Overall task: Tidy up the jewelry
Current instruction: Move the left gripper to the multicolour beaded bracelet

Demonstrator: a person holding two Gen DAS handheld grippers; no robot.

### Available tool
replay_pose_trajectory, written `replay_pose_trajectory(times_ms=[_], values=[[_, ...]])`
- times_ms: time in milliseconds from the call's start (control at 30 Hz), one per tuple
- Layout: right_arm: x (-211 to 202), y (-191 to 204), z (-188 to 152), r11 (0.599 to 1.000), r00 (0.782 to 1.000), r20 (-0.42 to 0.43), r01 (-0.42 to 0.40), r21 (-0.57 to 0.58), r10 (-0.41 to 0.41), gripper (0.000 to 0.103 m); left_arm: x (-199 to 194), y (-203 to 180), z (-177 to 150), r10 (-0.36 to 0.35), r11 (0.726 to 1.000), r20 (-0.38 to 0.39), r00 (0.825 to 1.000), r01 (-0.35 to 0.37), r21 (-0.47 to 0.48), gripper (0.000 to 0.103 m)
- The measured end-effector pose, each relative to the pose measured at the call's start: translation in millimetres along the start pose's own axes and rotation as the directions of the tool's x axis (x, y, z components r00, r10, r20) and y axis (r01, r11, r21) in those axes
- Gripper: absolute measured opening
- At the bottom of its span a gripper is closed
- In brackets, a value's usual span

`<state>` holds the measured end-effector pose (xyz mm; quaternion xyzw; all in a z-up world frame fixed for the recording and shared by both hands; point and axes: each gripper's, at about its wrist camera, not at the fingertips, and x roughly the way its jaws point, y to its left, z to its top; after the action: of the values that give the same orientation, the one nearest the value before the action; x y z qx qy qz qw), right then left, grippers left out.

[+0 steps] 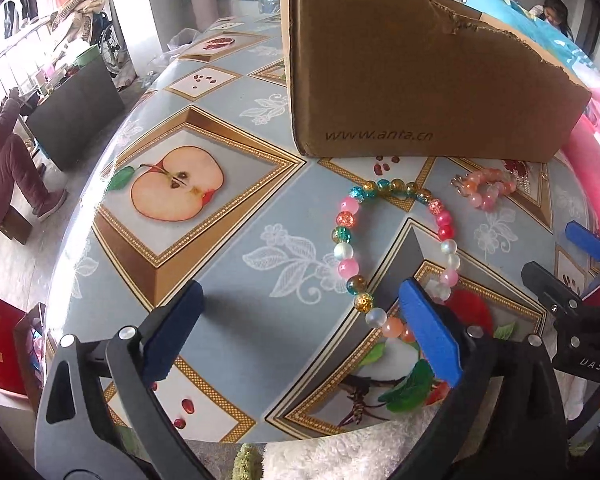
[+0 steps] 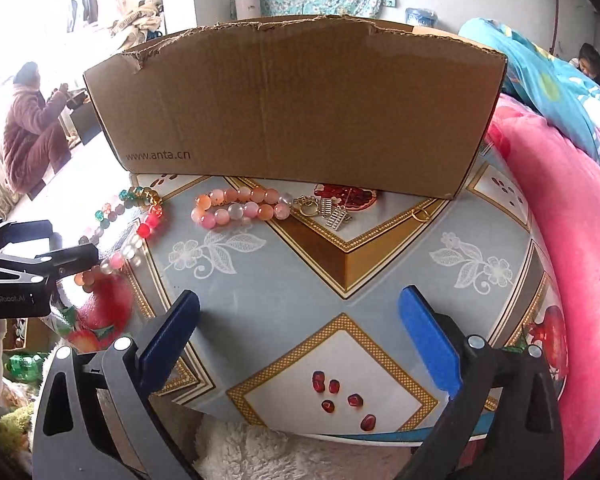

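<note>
A multicolour bead bracelet (image 1: 345,250) lies in a loop on the fruit-patterned table (image 1: 240,264), in front of a brown cardboard box (image 1: 420,80). My left gripper (image 1: 302,292) hovers open just above the table; its right finger (image 1: 432,336) covers the loop's near end and nothing sits between the pads. A pink bead bracelet (image 2: 236,211) lies beside a silver charm with a key ring (image 2: 336,214) and a small gold ring (image 2: 420,215), close to the box (image 2: 292,108). My right gripper (image 2: 302,298) stands open over bare table, well short of them.
The box is open-topped with a torn rim. A pink blanket (image 2: 560,220) rises along the table's right side. White fluffy fabric (image 2: 260,456) lies at the near edge. One person (image 2: 28,136) sits to the far left, another (image 2: 590,66) at the far right.
</note>
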<state>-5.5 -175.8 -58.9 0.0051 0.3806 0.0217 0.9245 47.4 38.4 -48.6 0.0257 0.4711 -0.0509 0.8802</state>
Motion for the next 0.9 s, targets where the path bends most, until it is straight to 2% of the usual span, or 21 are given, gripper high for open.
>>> replay_pose_trajectory(times_ms=[267,433,567,667,800,900], values=[[-20.1,9.2,-28.0,1.0,0.993,0.114,0.014,0.021,-0.017,0.097,-1.4,-2.2,-1.3,-0.003,1.0,0.011,1.0,0.003,0.004,0.095],[-20.8,8.4,-24.5,1.0,0.993,0.115,0.01,0.022,-0.013,0.097,-4.9,-7.2,-7.8,0.001,1.0,0.022,1.0,-0.001,0.001,0.095],[-21.0,0.2,-16.3,0.999,0.997,0.081,0.008,0.041,-0.011,0.097,-7.4,-9.0,-12.0,0.003,1.0,0.039,0.999,-0.003,-0.002,0.095],[-32.2,-4.1,-3.3,0.997,0.992,0.127,0.016,0.076,-0.025,0.097,-9.0,-9.3,-13.8,0.001,1.0,0.048,0.999,-0.001,0.002,0.095],[-40.6,6.5,29.1,0.993,0.984,0.151,-0.107,0.041,0.1,0.097,-12.7,-10.6,-17.5,-0.005,1.0,0.069,0.998,0.004,0.012,0.095],[-39.9,24.2,53.9,0.97,0.961,0.14,-0.241,-0.007,0.24,0.094,-12.3,-9.5,-17.8,-0.013,1.0,0.093,0.996,0.011,0.023,0.095]])
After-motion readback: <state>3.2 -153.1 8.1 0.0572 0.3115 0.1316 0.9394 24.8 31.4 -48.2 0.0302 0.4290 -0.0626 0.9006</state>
